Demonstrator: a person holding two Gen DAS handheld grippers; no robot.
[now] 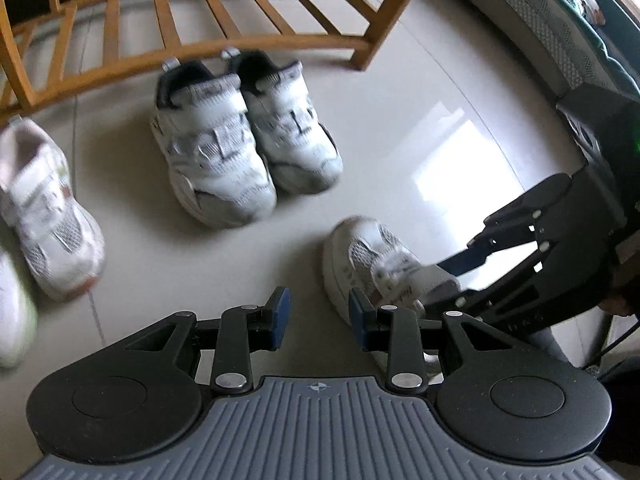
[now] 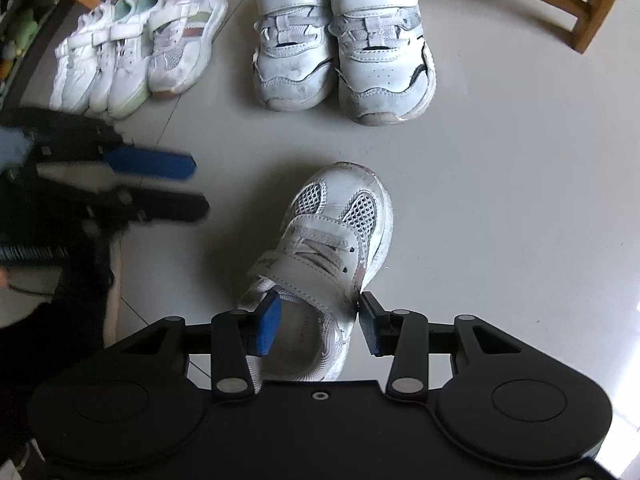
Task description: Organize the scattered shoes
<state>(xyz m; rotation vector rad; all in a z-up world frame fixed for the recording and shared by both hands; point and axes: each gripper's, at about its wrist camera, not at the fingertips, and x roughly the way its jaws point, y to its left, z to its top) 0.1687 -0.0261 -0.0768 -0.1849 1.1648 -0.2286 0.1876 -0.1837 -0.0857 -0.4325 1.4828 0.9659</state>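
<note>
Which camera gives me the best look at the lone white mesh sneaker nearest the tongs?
The right wrist view: the white mesh sneaker lies centred and sharp, toe to collar, with the right tongs straddling its collar wall. The left wrist view shows it blurred, its heel hidden behind both tongs.

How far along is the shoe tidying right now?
Mostly done. A grey-and-white pair stands side by side by the wooden rack, and three white shoes sit in a row to its left. In hand: the right gripper has one finger inside the last loose sneaker and one outside its collar. The left gripper holds nothing. Left: setting that sneaker into the row.
</note>
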